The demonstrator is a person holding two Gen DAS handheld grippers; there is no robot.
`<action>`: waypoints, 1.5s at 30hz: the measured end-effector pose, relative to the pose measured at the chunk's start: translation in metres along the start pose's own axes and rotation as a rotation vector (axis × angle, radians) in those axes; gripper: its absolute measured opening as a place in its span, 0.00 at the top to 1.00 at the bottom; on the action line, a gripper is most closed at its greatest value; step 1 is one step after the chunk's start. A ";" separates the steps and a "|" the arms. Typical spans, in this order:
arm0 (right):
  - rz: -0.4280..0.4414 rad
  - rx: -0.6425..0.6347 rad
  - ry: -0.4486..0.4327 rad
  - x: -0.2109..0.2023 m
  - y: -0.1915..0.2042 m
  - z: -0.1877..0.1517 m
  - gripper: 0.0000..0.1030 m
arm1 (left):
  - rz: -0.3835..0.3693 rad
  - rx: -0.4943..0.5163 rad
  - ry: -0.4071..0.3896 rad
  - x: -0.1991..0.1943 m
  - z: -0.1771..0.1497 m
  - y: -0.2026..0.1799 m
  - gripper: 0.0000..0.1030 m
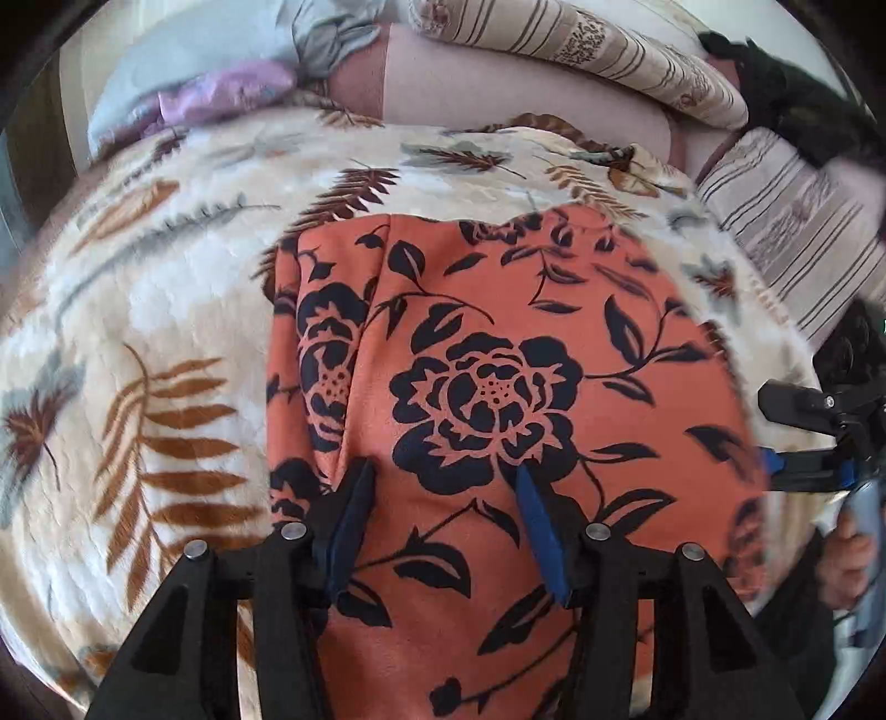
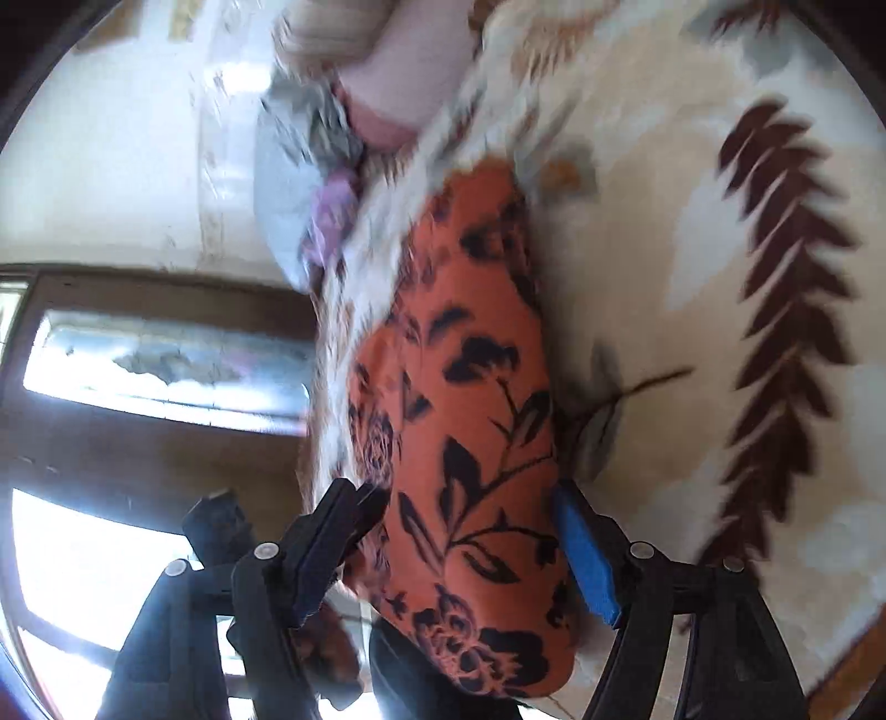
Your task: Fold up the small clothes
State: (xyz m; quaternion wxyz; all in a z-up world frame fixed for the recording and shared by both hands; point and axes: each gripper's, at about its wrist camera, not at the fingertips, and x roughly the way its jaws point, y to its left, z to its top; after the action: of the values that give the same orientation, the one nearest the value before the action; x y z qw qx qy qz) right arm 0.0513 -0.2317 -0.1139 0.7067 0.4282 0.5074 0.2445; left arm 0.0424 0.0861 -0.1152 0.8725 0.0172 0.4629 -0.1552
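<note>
So I'm looking down the left gripper (image 1: 443,482) right now and its two fingers are sitting spread apart over the orange floral garment (image 1: 498,360), nothing pinched between the blue pads (image 1: 540,531). The cloth is just passing underneath them, lying flat. That garment is lying in the middle of the fleece blanket (image 1: 166,310) with the leaf print, and there's a fold or overlapping layer running down its left side. Up past the blanket I'm seeing striped bedding (image 1: 609,50) and a grey and purple bundle (image 1: 221,83) in the far left corner.

The right gripper (image 2: 470,498) view is rolled way over and pretty blurry. Its jaws are standing wide too, with the same garment (image 2: 470,387) showing between the fingers, but I honestly can't tell if the pads are touching the fabric or just framing it. From the left camera I'm also catching that right gripper (image 1: 819,421) at the garment's right edge, with a hand (image 1: 847,559) below it.
</note>
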 end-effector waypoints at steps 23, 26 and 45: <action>-0.204 -0.236 -0.086 0.016 0.052 0.044 0.73 | -0.047 -0.018 -0.017 -0.003 0.000 0.005 0.45; -0.356 -0.267 -0.109 0.033 0.038 0.038 0.72 | -0.064 -0.013 -0.023 0.000 0.000 0.004 0.45; -0.311 -0.097 -0.128 0.045 0.007 0.095 0.71 | -0.045 -0.009 -0.021 0.000 0.002 0.004 0.45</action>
State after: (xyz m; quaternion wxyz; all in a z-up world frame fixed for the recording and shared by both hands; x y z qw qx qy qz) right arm 0.1562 -0.2272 -0.1194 0.7869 0.3246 0.5088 0.1287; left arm 0.0451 0.0900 -0.1149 0.8737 0.0011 0.4549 -0.1727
